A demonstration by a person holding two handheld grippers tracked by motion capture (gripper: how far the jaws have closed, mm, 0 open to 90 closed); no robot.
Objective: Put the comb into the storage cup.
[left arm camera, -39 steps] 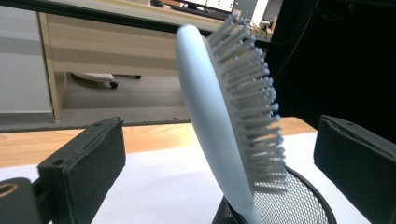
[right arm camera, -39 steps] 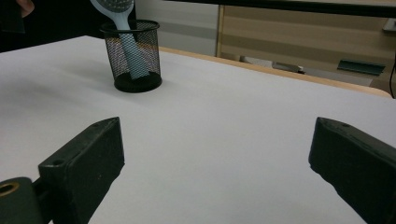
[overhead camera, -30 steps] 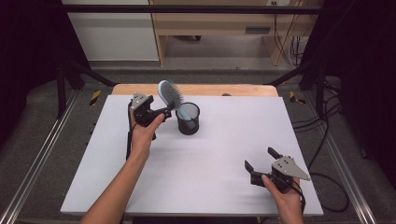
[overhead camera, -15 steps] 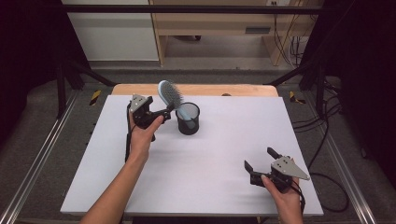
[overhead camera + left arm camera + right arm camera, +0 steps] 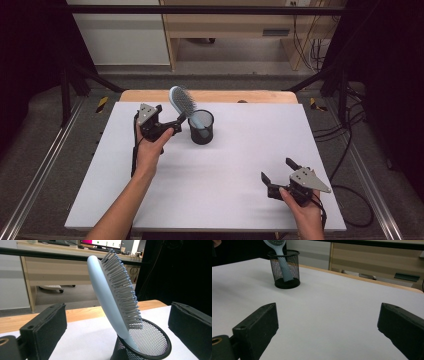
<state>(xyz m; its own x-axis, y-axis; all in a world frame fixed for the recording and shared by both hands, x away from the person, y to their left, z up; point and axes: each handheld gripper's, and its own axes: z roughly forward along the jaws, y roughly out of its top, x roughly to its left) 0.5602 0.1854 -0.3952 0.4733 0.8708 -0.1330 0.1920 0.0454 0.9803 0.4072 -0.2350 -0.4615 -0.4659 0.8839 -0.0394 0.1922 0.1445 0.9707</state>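
A light blue hairbrush (image 5: 179,102) stands handle-down in a black mesh cup (image 5: 201,128) near the far edge of the white table (image 5: 240,200), its bristled head leaning out over the cup's rim toward the left gripper (image 5: 167,126). In the left gripper view the jaws stand wide apart on either side of the hairbrush (image 5: 110,292), touching neither it nor the cup (image 5: 147,345), so that gripper is released and holds nothing. The right gripper (image 5: 279,175) rests well apart, at the near right of the table, with its jaws also spread open over bare tabletop; from there the cup (image 5: 285,268) shows far off, with the brush handle (image 5: 283,266) slanting down inside it. The main risk, as I judge it, comes from how top-heavy this looks: the brush head is large, sits high above the rim and tilts to one side, while the cup is light wire mesh. If the left gripper nudges the head or the rim, the cup could tip or slide, and the brush could spill onto the table. Closing on the brush at a slant could also lever the cup over, since the handle bears on the inside wall. With the right gripper so far off, nothing steadies the cup if that happens.
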